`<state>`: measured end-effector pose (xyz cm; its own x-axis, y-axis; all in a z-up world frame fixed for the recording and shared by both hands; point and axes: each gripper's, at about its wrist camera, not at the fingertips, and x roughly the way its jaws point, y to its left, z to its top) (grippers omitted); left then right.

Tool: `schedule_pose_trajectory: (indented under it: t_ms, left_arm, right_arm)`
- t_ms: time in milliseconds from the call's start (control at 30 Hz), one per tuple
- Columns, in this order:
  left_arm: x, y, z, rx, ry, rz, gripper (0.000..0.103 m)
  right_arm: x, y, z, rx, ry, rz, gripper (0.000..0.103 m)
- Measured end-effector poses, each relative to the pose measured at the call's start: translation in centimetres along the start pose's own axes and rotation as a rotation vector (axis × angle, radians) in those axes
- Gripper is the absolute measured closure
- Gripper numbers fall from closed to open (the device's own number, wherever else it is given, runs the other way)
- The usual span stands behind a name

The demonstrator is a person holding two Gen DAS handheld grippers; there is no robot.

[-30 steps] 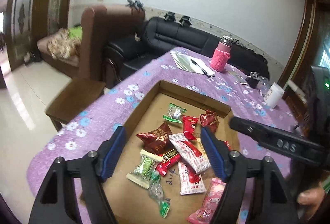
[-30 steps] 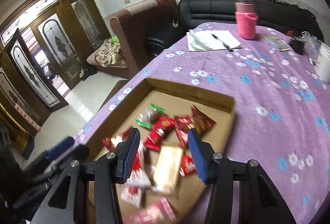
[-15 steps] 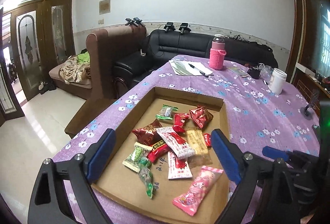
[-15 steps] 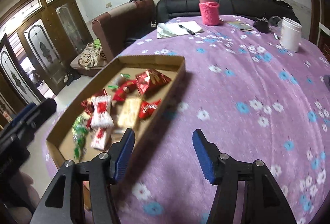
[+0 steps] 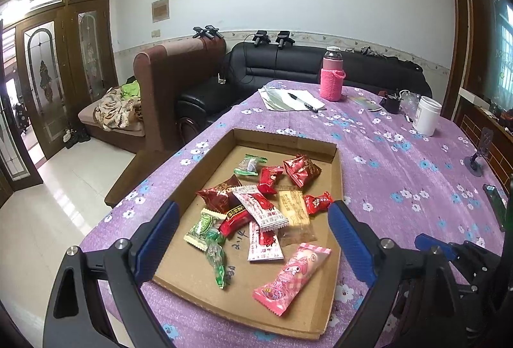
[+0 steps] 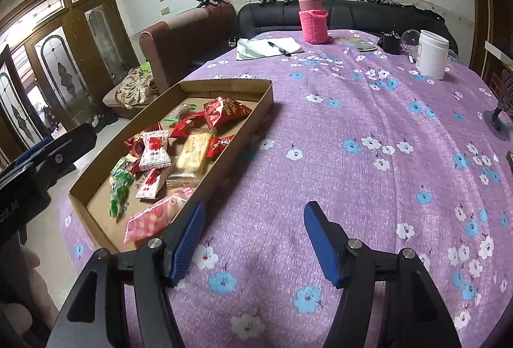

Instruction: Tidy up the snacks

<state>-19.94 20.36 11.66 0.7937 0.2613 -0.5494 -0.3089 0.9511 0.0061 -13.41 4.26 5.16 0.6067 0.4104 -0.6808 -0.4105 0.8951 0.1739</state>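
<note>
A shallow cardboard tray (image 5: 205, 165) on the purple flowered table holds several wrapped snacks: red packets (image 5: 301, 170), a white-and-red one (image 5: 259, 211), a tan biscuit pack (image 5: 293, 213), green candies (image 5: 205, 227) and a pink packet (image 5: 291, 279). My left gripper (image 5: 253, 239) is open and empty, held above the tray's near end. My right gripper (image 6: 253, 239) is open and empty over bare tablecloth, right of the tray (image 6: 253, 120). The snacks (image 6: 192, 152) show there too.
At the table's far end stand a pink-sleeved bottle (image 5: 332, 77), papers with a pen (image 5: 290, 99), a white jar (image 5: 428, 120) and small dark items (image 5: 391, 102). A phone stand (image 6: 500, 120) sits at the right edge. A brown chair (image 5: 166, 91) and black sofa lie beyond.
Both grippers pulled back and up from the tray. The right one swung to the right, off the tray and over the tablecloth. The tan biscuit pack now lies in the tray.
</note>
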Motion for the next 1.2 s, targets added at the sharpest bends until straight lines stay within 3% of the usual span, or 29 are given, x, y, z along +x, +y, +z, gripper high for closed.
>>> schedule_pose_trajectory:
  t_ms: [267, 400, 433, 567, 733, 867, 1200]
  left_arm:
    - [-1.1, -0.4, -0.1, -0.001, -0.028, 0.026, 0.01]
    - [-3.4, 0.4, 0.0, -0.051, -0.152, 0.083, 0.008]
    - [-3.9, 0.6, 0.1, -0.065, -0.178, 0.104, 0.0]
    - [-5.6, 1.8, -0.3, -0.141, -0.268, 0.163, 0.0]
    - [-3.3, 1.8, -0.6, -0.105, -0.151, 0.176, 0.0]
    - [-1.9, 2.2, -1.0, -0.133, -0.076, 0.128, 0.0]
    - [-0.3, 2.5, -1.7, -0.155, -0.02, 0.101, 0.0]
  right_arm:
    - [-0.5, 0.4, -0.5, -0.02, -0.01, -0.004, 0.034]
    - [-0.7, 0.6, -0.7, -0.025, -0.015, -0.007, 0.034]
    - [-0.8, 0.6, -0.8, -0.027, -0.016, -0.006, 0.034]
    - [-0.8, 1.1, -1.0, -0.045, -0.02, -0.005, 0.033]
    - [-0.5, 1.9, -1.4, -0.067, -0.011, 0.004, 0.033]
    - [-0.4, 2.8, -1.7, -0.104, -0.012, -0.005, 0.033]
    - [0.6, 3.4, -2.0, -0.121, 0.011, -0.004, 0.033]
